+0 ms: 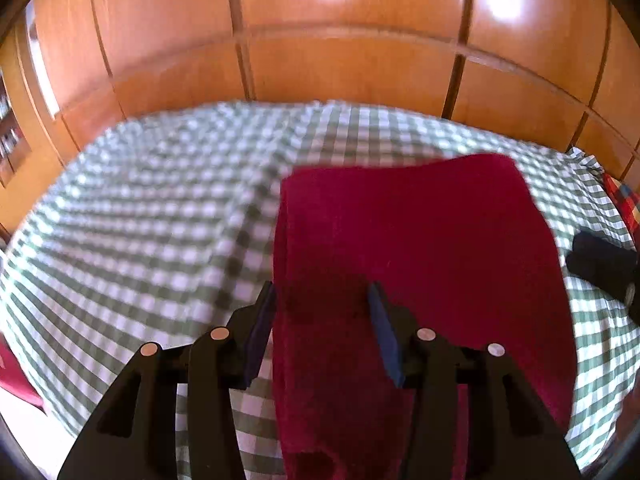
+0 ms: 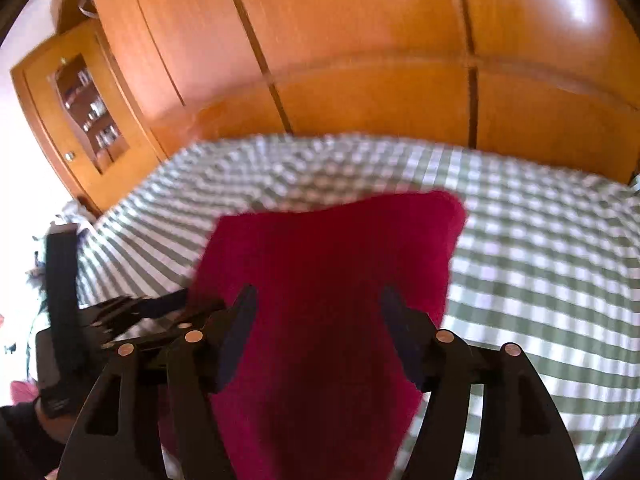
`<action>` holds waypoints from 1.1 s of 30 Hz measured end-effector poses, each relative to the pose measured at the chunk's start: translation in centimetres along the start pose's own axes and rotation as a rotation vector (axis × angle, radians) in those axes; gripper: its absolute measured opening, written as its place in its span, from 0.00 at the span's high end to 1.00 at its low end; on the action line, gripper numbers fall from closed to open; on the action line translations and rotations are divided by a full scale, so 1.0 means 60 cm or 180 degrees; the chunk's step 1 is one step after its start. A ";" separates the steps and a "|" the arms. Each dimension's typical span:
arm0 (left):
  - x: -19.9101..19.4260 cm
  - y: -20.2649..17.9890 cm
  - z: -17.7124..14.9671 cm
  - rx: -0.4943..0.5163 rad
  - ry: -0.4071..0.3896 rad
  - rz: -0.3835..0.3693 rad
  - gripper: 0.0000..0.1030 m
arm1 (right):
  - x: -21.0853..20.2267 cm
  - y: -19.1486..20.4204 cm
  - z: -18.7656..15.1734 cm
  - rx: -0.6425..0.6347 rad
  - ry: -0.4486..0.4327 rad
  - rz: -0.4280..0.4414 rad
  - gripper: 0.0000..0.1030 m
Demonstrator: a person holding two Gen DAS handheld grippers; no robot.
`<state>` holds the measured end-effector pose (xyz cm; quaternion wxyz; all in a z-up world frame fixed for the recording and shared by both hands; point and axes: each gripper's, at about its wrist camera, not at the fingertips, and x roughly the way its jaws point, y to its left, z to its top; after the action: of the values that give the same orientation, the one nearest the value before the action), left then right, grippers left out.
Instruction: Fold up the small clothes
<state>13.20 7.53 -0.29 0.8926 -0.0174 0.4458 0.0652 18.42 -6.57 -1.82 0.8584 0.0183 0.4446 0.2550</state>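
A dark red cloth lies folded flat on the green-and-white checked bedspread. My left gripper stands open over its near left part; one pad sits at the cloth's left edge, the other over the fabric, and neither presses it. In the right wrist view the same red cloth spreads under my right gripper, which is open wide with the fabric showing between its fingers and not pinched. The left gripper and a hand on it show at the left edge there.
A wooden wardrobe runs along the far side of the bed. A glass-fronted corner cabinet stands at the left. A dark object sits at the right edge of the left wrist view. The bedspread extends to the right.
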 end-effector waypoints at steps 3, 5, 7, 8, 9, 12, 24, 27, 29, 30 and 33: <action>0.024 0.015 -0.016 -0.0095 0.0015 -0.0188 0.53 | 0.032 0.010 -0.016 -0.0233 -0.0032 -0.0182 0.38; 0.039 0.021 -0.022 -0.0111 0.0000 -0.0308 0.52 | 0.030 0.009 -0.014 -0.0224 -0.0024 -0.0175 0.38; 0.050 0.036 -0.024 -0.0227 0.0025 -0.0426 0.44 | 0.026 0.002 -0.017 -0.0172 -0.0065 -0.0104 0.38; 0.054 0.045 -0.024 -0.0296 0.0048 -0.0504 0.43 | 0.024 0.002 -0.020 -0.0165 -0.0086 -0.0092 0.38; 0.057 0.055 -0.024 -0.0367 0.0073 -0.0616 0.43 | 0.020 0.001 -0.022 -0.0158 -0.0121 -0.0086 0.38; 0.051 0.071 -0.028 -0.0507 0.0087 -0.0805 0.43 | 0.015 -0.002 -0.025 -0.0112 -0.0196 -0.0056 0.38; -0.006 0.079 -0.028 -0.0310 -0.0220 -0.0950 0.28 | -0.031 -0.037 -0.031 0.0166 -0.0145 -0.0102 0.19; 0.019 0.078 -0.025 -0.0242 -0.0049 -0.0989 0.28 | 0.001 -0.054 -0.052 0.0299 0.0003 -0.0172 0.14; 0.045 0.074 -0.034 -0.0229 0.0059 -0.0985 0.27 | 0.004 -0.070 -0.056 0.0479 0.0032 -0.0025 0.13; 0.052 0.077 -0.038 -0.0278 0.0085 -0.1032 0.27 | 0.004 -0.080 -0.056 0.0565 0.0066 0.0067 0.13; 0.063 0.100 -0.045 -0.0544 0.0155 -0.1320 0.27 | -0.001 -0.094 -0.055 0.0631 0.0114 0.0176 0.10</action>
<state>12.53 13.64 -4.78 0.8711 -0.1858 0.4470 -0.0826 18.20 -12.16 -5.21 0.8370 0.1108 0.4823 0.2337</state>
